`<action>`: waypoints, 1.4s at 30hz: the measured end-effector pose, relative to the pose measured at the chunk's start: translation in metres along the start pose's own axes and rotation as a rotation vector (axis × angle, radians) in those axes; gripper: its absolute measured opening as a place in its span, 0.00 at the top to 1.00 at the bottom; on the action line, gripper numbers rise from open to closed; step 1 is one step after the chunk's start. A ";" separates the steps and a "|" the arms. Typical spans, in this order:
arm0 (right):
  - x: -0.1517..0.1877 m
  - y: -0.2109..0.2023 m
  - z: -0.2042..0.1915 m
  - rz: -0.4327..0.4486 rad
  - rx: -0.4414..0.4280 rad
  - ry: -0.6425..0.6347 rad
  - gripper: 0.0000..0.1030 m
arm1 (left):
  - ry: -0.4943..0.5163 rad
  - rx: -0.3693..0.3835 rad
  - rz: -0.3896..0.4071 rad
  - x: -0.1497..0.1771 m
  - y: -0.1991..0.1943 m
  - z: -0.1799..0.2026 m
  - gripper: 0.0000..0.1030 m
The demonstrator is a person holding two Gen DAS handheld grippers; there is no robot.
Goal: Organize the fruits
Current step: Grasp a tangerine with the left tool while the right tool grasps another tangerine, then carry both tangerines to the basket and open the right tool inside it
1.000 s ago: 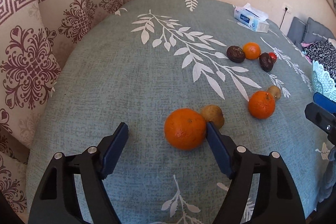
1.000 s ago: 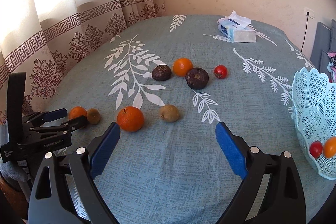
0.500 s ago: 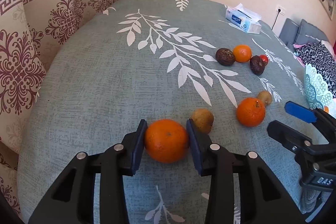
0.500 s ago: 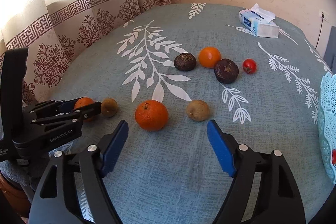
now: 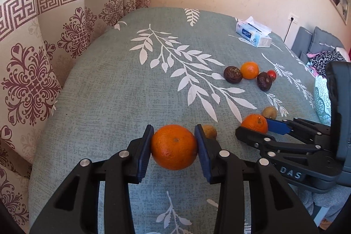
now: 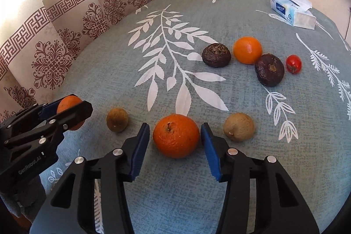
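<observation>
My left gripper [image 5: 174, 147] is shut on a large orange [image 5: 174, 147], with both blue pads pressed on its sides; it also shows at the left of the right wrist view [image 6: 70, 112]. My right gripper [image 6: 175, 138] is open, and its jaws stand either side of a second orange [image 6: 176, 135] that lies on the cloth, with small gaps on both sides. That orange shows between the right gripper's fingers in the left wrist view [image 5: 255, 124]. A brown kiwi [image 6: 117, 120] lies to its left and another kiwi [image 6: 239, 127] to its right.
Farther back lie two dark fruits [image 6: 216, 55] [image 6: 269, 70], a third orange [image 6: 247, 50] and a small red tomato [image 6: 293, 63]. A tissue box [image 6: 292, 10] stands at the back right. A pale lattice basket [image 5: 322, 100] stands at the table's right edge. Curtains hang at the left.
My left gripper has shut on the large orange and holds it. My right gripper has moved forward and narrowed around the second orange.
</observation>
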State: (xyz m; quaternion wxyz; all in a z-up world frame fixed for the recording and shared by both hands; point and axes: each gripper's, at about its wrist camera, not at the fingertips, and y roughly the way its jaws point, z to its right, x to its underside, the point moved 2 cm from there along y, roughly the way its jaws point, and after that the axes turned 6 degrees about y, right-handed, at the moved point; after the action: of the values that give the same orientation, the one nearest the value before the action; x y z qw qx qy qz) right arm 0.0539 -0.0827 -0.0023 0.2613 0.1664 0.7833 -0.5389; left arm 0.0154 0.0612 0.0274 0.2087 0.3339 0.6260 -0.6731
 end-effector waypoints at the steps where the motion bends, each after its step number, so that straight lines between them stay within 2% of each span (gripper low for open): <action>1: 0.000 0.001 0.000 -0.001 0.002 0.001 0.56 | 0.001 0.000 0.000 0.000 0.000 0.001 0.62; 3: -0.001 0.002 0.001 0.002 0.002 0.002 0.60 | 0.002 0.001 -0.001 0.000 -0.001 0.001 0.62; 10: 0.002 -0.010 0.007 0.022 0.008 0.011 0.61 | 0.006 0.001 0.009 0.000 -0.005 0.004 0.62; 20: 0.001 -0.056 0.035 0.116 0.036 0.068 0.61 | 0.017 0.009 0.011 0.001 -0.010 0.014 0.62; 35: 0.013 -0.140 0.127 0.284 0.185 0.242 0.61 | 0.045 0.045 0.015 -0.001 -0.016 0.045 0.62; 42: 0.031 -0.176 0.170 0.331 0.270 0.312 0.61 | 0.058 0.075 0.025 -0.006 -0.021 0.065 0.62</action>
State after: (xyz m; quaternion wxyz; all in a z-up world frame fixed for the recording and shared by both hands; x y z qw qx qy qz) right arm -0.0276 -0.3056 0.0649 0.1973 0.4066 0.6972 -0.5565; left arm -0.0072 -0.0010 0.0464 0.1859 0.3687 0.6018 -0.6836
